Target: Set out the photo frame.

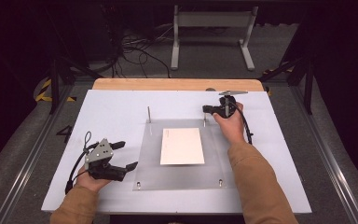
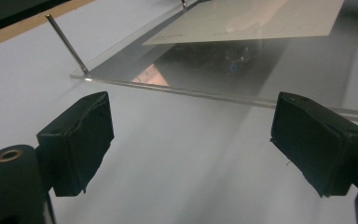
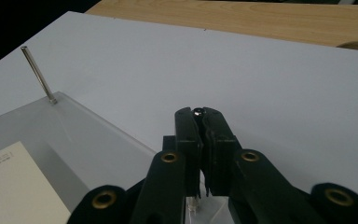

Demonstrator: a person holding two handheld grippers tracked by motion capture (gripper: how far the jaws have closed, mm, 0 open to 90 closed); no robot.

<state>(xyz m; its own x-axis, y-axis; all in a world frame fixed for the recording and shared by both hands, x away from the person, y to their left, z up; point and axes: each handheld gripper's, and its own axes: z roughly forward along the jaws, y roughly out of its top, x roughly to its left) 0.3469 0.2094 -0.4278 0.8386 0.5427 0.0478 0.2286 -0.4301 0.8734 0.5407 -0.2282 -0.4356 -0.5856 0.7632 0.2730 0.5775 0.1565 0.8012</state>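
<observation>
While your left gripper [image 1: 123, 155] sits with its jaws spread wide and nothing between them just off the left edge of the clear acrylic plate [image 1: 144, 177], your right gripper [image 3: 201, 122] is clamped tight on the metal pin [image 3: 198, 112] at the plate's far right corner. The plate lies on a white board [image 1: 112, 107] over a wooden table [image 1: 177, 84], a cream card [image 1: 182, 146] at its middle and another upright pin [image 1: 148, 114] at its far left corner. Behind it all, the room's dark: grey carpet [image 1: 205, 70], tangled cables [image 1: 135, 51] and a grey metal stand [image 1: 212, 21].

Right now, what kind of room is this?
Probably a lab or test workshop: a white table with a clear plate on pins, loose cables on the floor, and dark rig frames around.
</observation>
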